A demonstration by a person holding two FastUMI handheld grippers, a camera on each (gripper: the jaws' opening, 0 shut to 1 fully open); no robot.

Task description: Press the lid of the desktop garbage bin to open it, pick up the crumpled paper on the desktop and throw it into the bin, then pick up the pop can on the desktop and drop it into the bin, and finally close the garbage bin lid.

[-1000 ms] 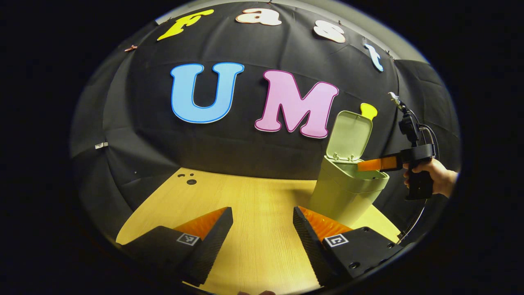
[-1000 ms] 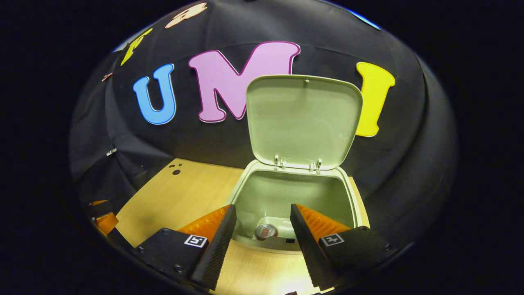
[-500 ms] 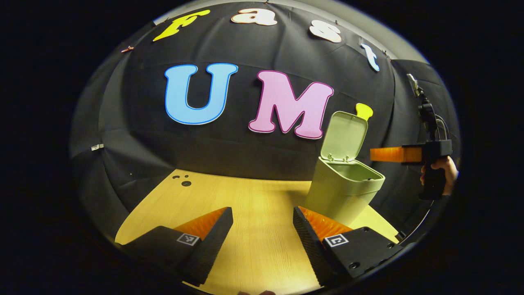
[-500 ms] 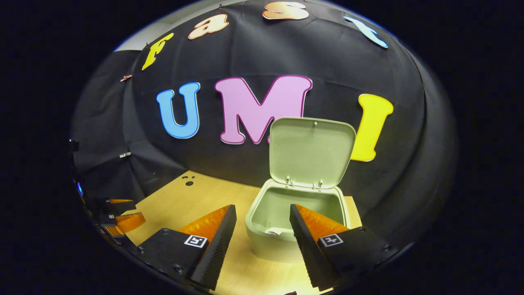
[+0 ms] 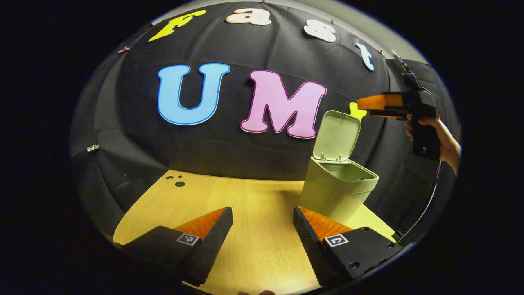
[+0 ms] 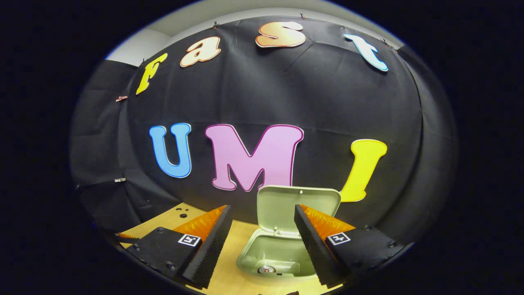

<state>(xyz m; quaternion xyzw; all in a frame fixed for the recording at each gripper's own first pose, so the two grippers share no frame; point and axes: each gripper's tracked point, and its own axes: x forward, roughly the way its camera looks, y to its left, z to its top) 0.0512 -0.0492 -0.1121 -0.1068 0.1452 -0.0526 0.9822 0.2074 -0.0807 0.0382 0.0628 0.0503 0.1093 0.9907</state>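
The pale green bin (image 5: 335, 192) stands on the right of the wooden table (image 5: 245, 196) with its lid (image 5: 337, 135) upright and open. In the right gripper view I look down into the bin (image 6: 282, 250), where the pop can (image 6: 266, 269) lies at the bottom under the raised lid (image 6: 286, 205). My right gripper (image 6: 260, 237) hangs open and empty well above the bin. It also appears in the left gripper view, held by a hand (image 5: 444, 139), with its fingers (image 5: 376, 102) level with the lid's top. My left gripper (image 5: 262, 233) is open and empty, low over the table, left of the bin.
Black cloth walls close the booth behind and beside the table. A few small dark holes (image 5: 179, 183) mark the table's far left corner. The bin stands near the table's right edge (image 5: 385, 229).
My right gripper has risen from just over the bin's mouth to high above it and stayed open. The left gripper has barely moved. The lid stays up.
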